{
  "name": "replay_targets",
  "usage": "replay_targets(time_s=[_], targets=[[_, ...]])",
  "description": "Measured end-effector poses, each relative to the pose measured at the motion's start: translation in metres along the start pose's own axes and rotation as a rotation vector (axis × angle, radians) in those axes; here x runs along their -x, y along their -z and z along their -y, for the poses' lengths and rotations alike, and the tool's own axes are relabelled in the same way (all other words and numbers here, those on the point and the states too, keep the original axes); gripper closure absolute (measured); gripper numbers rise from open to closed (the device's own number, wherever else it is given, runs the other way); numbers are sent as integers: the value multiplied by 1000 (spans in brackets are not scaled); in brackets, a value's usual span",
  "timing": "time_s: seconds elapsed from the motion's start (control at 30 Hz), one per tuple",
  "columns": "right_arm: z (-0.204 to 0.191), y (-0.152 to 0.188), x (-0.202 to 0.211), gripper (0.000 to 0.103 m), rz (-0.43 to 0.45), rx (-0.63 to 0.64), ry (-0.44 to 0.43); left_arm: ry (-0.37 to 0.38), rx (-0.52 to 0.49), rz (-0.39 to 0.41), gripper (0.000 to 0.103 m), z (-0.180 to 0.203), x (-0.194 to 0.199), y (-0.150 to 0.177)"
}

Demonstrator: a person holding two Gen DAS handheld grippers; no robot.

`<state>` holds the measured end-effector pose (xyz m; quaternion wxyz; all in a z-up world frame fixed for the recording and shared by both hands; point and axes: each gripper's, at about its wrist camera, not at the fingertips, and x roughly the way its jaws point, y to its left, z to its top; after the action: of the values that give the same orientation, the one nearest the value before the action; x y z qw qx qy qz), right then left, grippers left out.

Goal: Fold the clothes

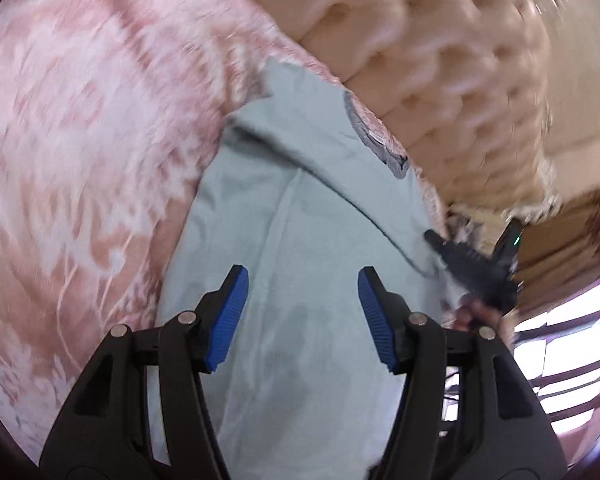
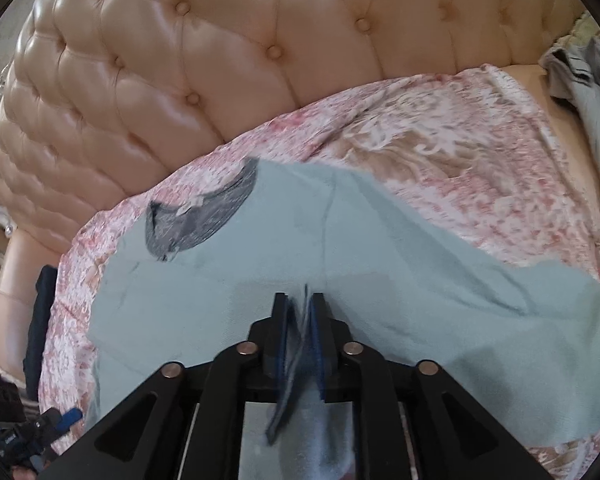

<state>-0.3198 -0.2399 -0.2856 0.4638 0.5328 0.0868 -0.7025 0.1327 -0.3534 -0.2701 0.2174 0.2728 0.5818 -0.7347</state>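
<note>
Right wrist view shows our right tool (image 2: 300, 300) nipping a fold of the pale green shirt (image 2: 380, 248), which lies spread on the pink patterned bedspread (image 2: 460, 160) near the headboard (image 2: 220, 60). Our left tool (image 1: 302, 280) hovers released over it — we should pinch the matching edge, then carry both over evenly.

Light blue garment (image 2: 380, 256): lower part cut off by the right wrist view's bottom edge; hem hidden behind the right gripper (image 2: 300, 300).
Tufted headboard (image 1: 440, 64): motion-blurred in the left wrist view.
Patterned pink bedcover (image 1: 80, 120): pattern smeared by blur.
Grey clothing (image 2: 588, 92): cropped at right edge, kind unclear.
Dark item (image 2: 40, 320) beside bedcover: unidentifiable.
</note>
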Motion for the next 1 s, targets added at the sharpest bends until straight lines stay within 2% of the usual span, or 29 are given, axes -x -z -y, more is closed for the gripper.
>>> replay_targets(time_s=[0.1,0.2,0.33,0.5,0.57,0.7,0.73,0.77,0.8,0.83,0.9,1.0], targets=[[11,-3,11,78,32,-31,3,88,84,-26,43,-21,25,6],[20,-6,23,74,77,-75,-42,60,94,-33,43,-35,56,23],[9,0,22,73,41,-58,-178,25,92,-47,43,-52,78,48],[-31,16,17,72,-26,27,-450,-48,16,-104,43,-58,74,69],[-36,18,8,72,-48,21,-453,-121,-30,-136,46,-54,67,77],[-25,17,-13,71,-93,-65,-411,-208,-157,-167,46,-36,57,86],[-20,16,-18,71,-102,-93,-396,-232,-183,-183,65,-33,54,87],[-17,16,-22,71,-113,-109,-385,-260,-199,-202,91,-33,49,88],[-13,16,-27,74,-124,-124,-374,-288,-215,-222,96,-32,45,90],[-10,18,-31,78,-130,-144,-375,-298,-229,-232,96,-31,44,91],[-5,18,-34,103,-135,-158,-336,-305,-260,-223,96,-24,49,95],[-1,20,-40,103,-135,-163,-324,-309,-258,-222,96,-20,58,93]])
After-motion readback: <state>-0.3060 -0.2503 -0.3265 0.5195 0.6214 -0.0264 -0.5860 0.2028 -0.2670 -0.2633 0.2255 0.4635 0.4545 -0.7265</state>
